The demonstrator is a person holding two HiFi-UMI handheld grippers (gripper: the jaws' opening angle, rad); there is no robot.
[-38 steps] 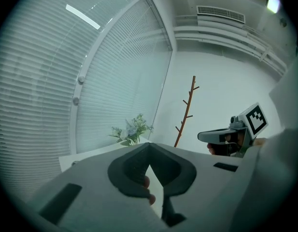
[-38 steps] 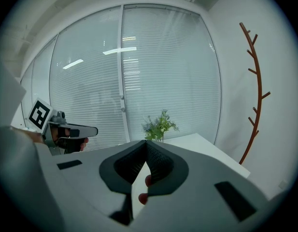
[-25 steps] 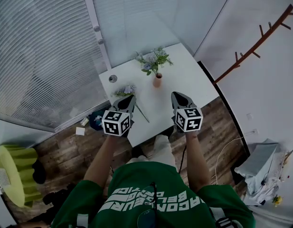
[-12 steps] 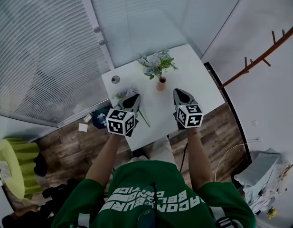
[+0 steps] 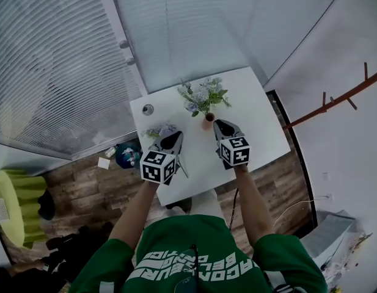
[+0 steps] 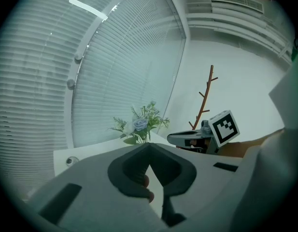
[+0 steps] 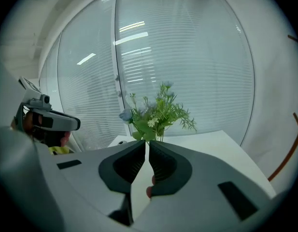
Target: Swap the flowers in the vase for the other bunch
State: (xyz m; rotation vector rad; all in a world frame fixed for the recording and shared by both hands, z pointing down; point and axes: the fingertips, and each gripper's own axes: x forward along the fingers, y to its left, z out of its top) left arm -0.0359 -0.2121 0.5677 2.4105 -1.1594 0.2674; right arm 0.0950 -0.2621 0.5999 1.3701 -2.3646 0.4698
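Note:
A small tan vase (image 5: 206, 124) holds a bunch of blue and green flowers (image 5: 204, 94) at the back of the white table (image 5: 261, 127). The other bunch (image 5: 162, 130) lies flat on the table to the left, its stem running toward the front edge. My left gripper (image 5: 171, 138) hovers shut and empty just over that lying bunch. Shut and empty as well, my right gripper (image 5: 219, 124) has its tip close beside the vase. The vase flowers (image 7: 156, 114) rise straight beyond the right gripper (image 7: 147, 143), which hides the vase. The left gripper (image 6: 149, 146) faces the same flowers (image 6: 140, 124).
A small round fitting (image 5: 148, 109) sits in the table's back left corner. Window blinds (image 5: 66, 60) stand behind the table. A brown coat rack (image 5: 335, 99) leans at the right wall. On the floor are a blue object (image 5: 124, 153) and a green chair (image 5: 17, 206) to the left.
Both grippers moved forward and down over the table toward the flowers. The right tip went from mid-table to beside the vase; the left now sits over the lying bunch.

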